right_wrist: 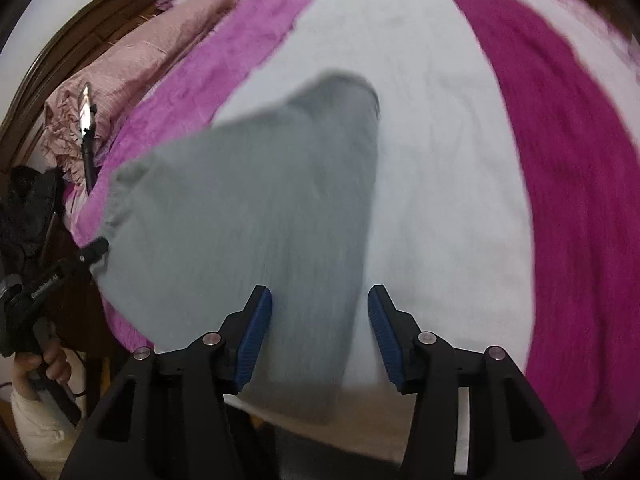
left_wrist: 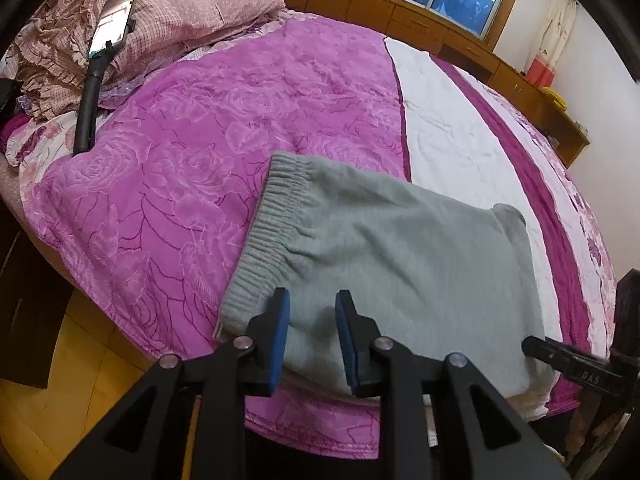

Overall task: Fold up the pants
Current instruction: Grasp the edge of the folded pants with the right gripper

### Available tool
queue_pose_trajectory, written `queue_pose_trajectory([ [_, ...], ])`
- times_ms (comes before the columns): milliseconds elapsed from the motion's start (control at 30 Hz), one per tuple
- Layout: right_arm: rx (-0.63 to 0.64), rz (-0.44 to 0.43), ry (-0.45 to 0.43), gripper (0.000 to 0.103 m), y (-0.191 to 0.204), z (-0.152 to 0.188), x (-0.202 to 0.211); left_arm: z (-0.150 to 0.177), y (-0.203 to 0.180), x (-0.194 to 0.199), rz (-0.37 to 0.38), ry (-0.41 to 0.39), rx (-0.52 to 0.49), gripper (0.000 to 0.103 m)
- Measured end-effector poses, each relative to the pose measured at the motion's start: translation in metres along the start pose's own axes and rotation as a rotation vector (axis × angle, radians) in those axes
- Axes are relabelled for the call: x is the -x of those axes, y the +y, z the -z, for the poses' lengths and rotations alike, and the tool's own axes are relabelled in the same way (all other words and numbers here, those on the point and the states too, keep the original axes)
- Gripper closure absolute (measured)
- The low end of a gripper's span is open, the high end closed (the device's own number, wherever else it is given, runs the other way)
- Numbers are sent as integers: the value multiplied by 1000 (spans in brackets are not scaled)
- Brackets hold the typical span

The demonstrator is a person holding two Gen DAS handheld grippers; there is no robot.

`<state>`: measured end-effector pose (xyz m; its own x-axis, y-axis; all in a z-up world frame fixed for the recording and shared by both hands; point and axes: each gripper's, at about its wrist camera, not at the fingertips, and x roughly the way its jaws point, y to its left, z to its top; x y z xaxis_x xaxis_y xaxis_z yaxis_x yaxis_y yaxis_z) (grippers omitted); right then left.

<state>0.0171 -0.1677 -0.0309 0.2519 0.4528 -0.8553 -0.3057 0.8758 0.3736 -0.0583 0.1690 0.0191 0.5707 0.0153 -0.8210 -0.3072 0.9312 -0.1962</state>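
Pants: the grey pants lay on the bed at its near edge, across the seam where the pink rose-patterned blanket met the white strip. In the right wrist view they showed as a long grey shape that ran away from the near edge, blurred.

Waistband: the ribbed waistband faced the pillow end of the bed and rested on the pink blanket.

Fold: the pants looked folded lengthwise — how many layers, I could not tell.

Left gripper: the left gripper sat over the near corner of the pants beside the waistband, its blue fingers parted with cloth visible between them — nothing was pinched.

Right gripper: the right gripper hovered over the near edge of the bed, fingers spread wide, one pad over the grey cloth and the other over the white strip; it held nothing.

Other view of the tools: each gripper appeared at the side edge of the other's picture.

Bed: a deep magenta band ran beside the white strip.

Pillow end: a checked pink quilt was heaped there, with a phone on a black stand leaning against it.
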Motion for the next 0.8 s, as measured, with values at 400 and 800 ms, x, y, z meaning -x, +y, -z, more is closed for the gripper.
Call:
queue_pose_trajectory([
  [400, -15, -73, -8, 48, -3, 5, -11, 11, -36, 2, 44, 41, -72, 72],
  [800, -10, -159, -50, 33, -5, 7, -14, 22, -50, -26, 47, 91, -121, 68],
])
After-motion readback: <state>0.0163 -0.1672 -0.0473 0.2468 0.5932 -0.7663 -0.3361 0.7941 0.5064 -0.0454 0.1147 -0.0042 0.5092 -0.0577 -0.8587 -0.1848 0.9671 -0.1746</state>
